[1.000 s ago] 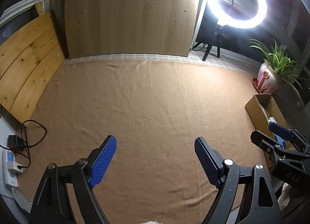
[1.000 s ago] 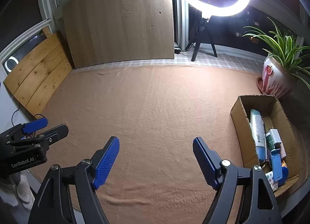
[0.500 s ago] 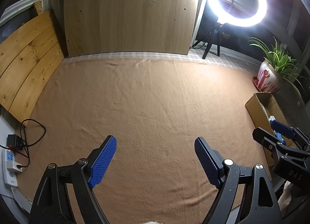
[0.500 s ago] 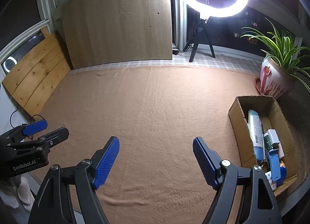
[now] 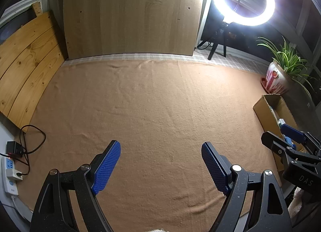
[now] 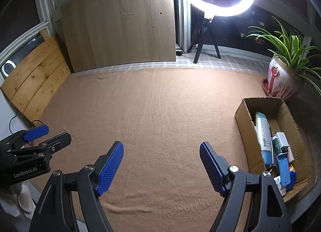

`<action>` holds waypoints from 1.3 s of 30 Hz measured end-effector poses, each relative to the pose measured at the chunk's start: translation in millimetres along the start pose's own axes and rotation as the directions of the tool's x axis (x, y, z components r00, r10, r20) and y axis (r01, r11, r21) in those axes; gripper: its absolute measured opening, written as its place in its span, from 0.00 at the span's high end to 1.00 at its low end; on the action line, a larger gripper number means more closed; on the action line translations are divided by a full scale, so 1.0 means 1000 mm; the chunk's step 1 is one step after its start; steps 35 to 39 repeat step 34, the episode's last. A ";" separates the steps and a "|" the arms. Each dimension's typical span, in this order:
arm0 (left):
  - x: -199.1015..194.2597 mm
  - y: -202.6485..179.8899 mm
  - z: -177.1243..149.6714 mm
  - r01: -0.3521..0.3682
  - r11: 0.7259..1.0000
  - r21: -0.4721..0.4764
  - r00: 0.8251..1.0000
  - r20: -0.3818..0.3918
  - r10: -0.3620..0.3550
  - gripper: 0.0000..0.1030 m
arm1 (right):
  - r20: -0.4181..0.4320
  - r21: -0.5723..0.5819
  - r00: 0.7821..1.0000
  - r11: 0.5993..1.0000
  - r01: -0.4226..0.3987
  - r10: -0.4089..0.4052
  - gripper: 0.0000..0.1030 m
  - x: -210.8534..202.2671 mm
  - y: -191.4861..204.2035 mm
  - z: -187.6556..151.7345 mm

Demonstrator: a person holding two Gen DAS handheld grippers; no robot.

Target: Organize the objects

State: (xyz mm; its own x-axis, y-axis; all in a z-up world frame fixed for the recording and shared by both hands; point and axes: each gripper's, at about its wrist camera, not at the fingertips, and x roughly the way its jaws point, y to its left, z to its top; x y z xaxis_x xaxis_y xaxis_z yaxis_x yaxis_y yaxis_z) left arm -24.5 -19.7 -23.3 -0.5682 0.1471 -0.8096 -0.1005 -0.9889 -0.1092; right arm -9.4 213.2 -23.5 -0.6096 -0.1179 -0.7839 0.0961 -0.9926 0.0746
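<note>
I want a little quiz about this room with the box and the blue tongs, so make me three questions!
1. True or false: the brown cardboard box is empty.
2. What lies under both tongs? A) tan felt blanket B) glass tabletop C) green grass
3. Fill in: the white-and-red ceramic pot holds a green ____.

Key:
1. False: a pale blue-capped tube, a white charger plug and a blue plastic clip lie inside.
2. A: the blanket spreads below the open, empty left tongs and right tongs.
3. plant.
</note>
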 end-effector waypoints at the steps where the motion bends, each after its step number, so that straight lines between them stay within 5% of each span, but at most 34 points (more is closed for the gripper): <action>1: 0.000 0.000 0.000 0.000 1.000 0.001 1.000 0.000 0.000 0.17 | 0.000 0.000 1.000 1.000 0.000 0.000 0.27 0.000 0.000 0.000; 39: -0.003 -0.003 0.001 -0.006 1.000 0.010 1.000 0.012 0.006 0.17 | -0.005 0.005 1.000 1.000 -0.002 0.002 0.27 0.002 0.003 -0.004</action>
